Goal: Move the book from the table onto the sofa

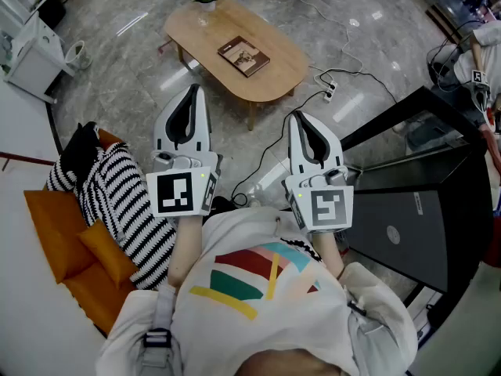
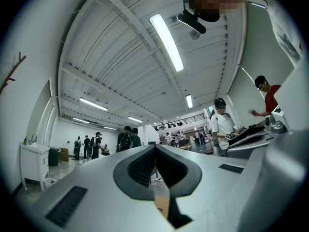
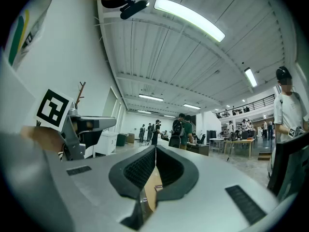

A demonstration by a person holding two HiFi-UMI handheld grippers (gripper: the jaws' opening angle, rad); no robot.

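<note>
With left gripper (image 1: 190,92), right gripper (image 1: 301,120) closed empty short of table (image 1: 274,81): could shove book (image 1: 243,56) off it (late opening).

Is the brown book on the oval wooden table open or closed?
Closed. The brown book lies flat on the oval wooden table, showing a single cover and no spread pages.

left gripper (image 2: 155,147) | fingers (image 2: 139,169) pressed together | beyond: ceiling light (image 2: 166,41), people (image 2: 126,138) standing
</note>
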